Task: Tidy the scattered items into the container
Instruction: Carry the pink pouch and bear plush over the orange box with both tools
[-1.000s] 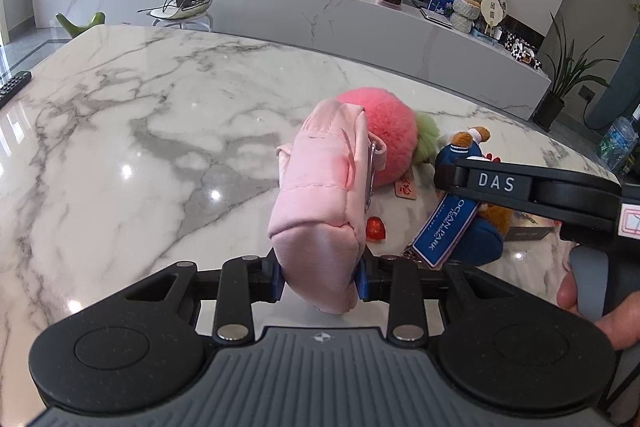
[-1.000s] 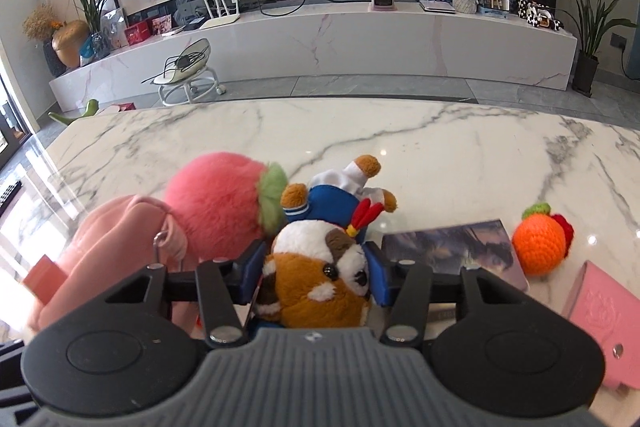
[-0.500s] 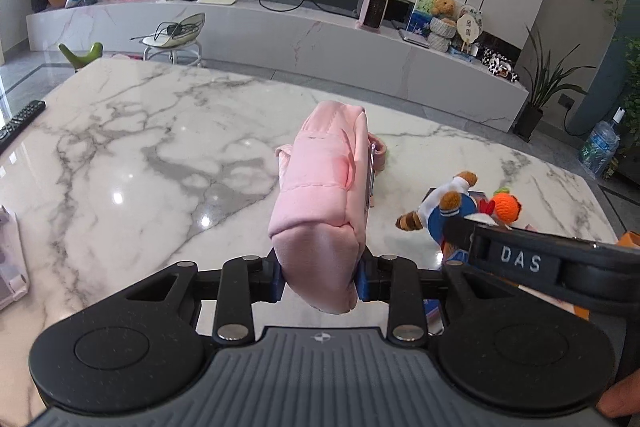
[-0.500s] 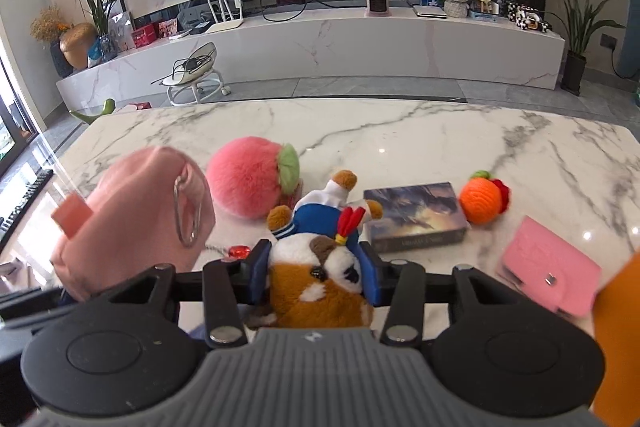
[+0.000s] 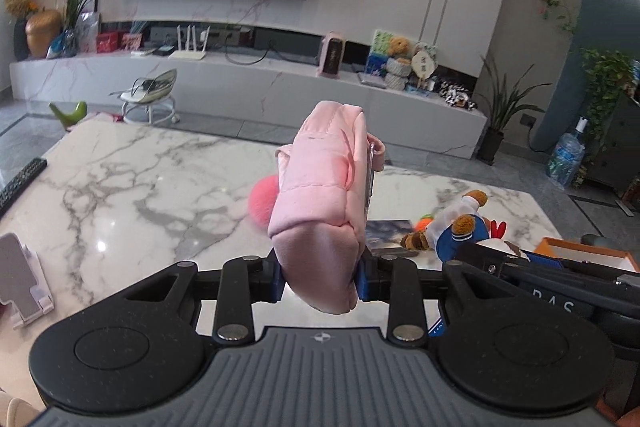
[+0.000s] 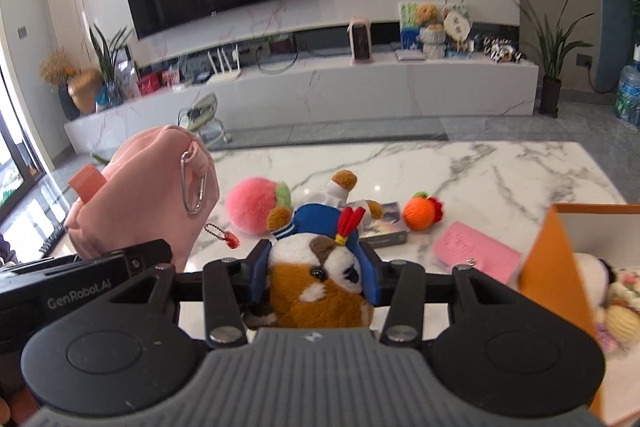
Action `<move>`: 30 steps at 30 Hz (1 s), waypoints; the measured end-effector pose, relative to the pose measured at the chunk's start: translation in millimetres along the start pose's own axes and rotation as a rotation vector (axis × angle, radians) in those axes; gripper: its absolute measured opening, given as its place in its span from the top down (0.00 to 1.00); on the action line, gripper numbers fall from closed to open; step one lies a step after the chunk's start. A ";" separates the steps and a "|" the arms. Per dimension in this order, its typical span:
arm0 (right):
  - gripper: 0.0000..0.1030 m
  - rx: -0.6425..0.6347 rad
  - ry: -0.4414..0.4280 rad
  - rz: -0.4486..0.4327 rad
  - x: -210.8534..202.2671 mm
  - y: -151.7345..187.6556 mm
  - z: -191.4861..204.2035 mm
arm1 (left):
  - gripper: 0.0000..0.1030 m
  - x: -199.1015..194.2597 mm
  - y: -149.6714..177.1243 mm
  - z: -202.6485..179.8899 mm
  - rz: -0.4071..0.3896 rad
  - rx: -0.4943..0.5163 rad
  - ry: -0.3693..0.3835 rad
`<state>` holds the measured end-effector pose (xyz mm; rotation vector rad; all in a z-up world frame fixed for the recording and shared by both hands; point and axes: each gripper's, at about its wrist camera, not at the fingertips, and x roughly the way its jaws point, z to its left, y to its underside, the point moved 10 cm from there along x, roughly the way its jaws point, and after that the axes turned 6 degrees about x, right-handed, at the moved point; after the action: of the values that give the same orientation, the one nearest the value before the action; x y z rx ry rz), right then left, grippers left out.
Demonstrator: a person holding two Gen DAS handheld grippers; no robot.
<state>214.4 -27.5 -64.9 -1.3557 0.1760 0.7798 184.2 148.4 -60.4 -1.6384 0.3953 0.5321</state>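
Observation:
My left gripper (image 5: 320, 281) is shut on a pink fabric pouch (image 5: 324, 199) and holds it well above the marble table (image 5: 120, 187). The pouch also shows at the left of the right wrist view (image 6: 144, 199), with a metal carabiner. My right gripper (image 6: 316, 273) is shut on a brown-and-white plush toy in a blue sailor suit (image 6: 320, 279), lifted off the table. The plush also shows in the left wrist view (image 5: 460, 231). An orange box (image 6: 548, 259) stands at the right and holds soft toys.
On the table lie a pink fluffy ball (image 6: 252, 205), an orange crocheted fruit (image 6: 422, 213), a dark card box (image 6: 384, 227), a pink card wallet (image 6: 476, 257) and a small red keychain (image 6: 230, 239). A phone stand (image 5: 20, 279) is at the left edge.
Both grippers have risen higher above the table with their loads. The right gripper has moved right, and the orange box has come into its view.

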 end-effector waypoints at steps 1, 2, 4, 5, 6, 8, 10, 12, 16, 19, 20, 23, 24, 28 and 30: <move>0.53 0.007 0.001 -0.016 -9.3 -2.5 -3.5 | 0.64 -5.0 -2.2 -7.1 -0.009 0.011 0.007; 0.53 0.014 0.002 -0.033 -18.5 -5.0 -7.0 | 0.64 -9.7 -4.2 -15.0 -0.018 0.023 0.016; 0.53 0.028 0.006 -0.066 -36.5 -9.4 -16.7 | 0.64 -18.4 -7.6 -34.0 -0.033 0.050 0.039; 0.53 0.037 0.008 -0.082 -45.5 -11.4 -22.1 | 0.64 -22.1 -9.4 -43.8 -0.040 0.064 0.051; 0.53 0.045 0.012 -0.097 -54.1 -13.3 -28.2 | 0.64 -25.5 -10.8 -54.3 -0.047 0.078 0.064; 0.53 0.063 0.024 -0.126 -70.9 -16.5 -42.7 | 0.64 -31.2 -13.1 -76.5 -0.058 0.109 0.092; 0.53 0.085 0.041 -0.147 -85.1 -18.0 -60.9 | 0.64 -34.9 -13.9 -99.9 -0.065 0.140 0.123; 0.53 0.107 0.059 -0.166 -99.1 -19.4 -79.4 | 0.64 -36.7 -13.7 -123.9 -0.068 0.172 0.157; 0.53 0.157 0.108 -0.195 -122.2 -19.6 -121.4 | 0.64 -34.7 -9.3 -170.9 -0.062 0.236 0.221; 0.53 0.194 0.147 -0.213 -134.6 -20.7 -153.4 | 0.64 -29.5 -4.4 -203.7 -0.050 0.277 0.262; 0.53 0.206 0.159 -0.217 -137.5 -21.3 -164.1 | 0.64 -27.3 -2.7 -214.0 -0.045 0.290 0.274; 0.53 0.237 0.193 -0.228 -144.6 -23.2 -195.1 | 0.64 -20.0 2.1 -242.9 -0.029 0.333 0.304; 0.53 0.245 0.203 -0.229 -145.9 -23.7 -204.6 | 0.64 -17.7 3.8 -252.1 -0.023 0.346 0.313; 0.53 0.259 0.237 -0.228 -144.8 -27.4 -237.8 | 0.64 -6.2 10.4 -284.1 -0.002 0.394 0.339; 0.53 0.263 0.250 -0.222 -139.2 -29.9 -253.3 | 0.64 0.1 14.7 -297.3 0.010 0.416 0.351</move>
<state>209.0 -315.5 -27.3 -1.1937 0.3077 0.3844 210.2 -147.8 -46.8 -1.3216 0.7233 0.1488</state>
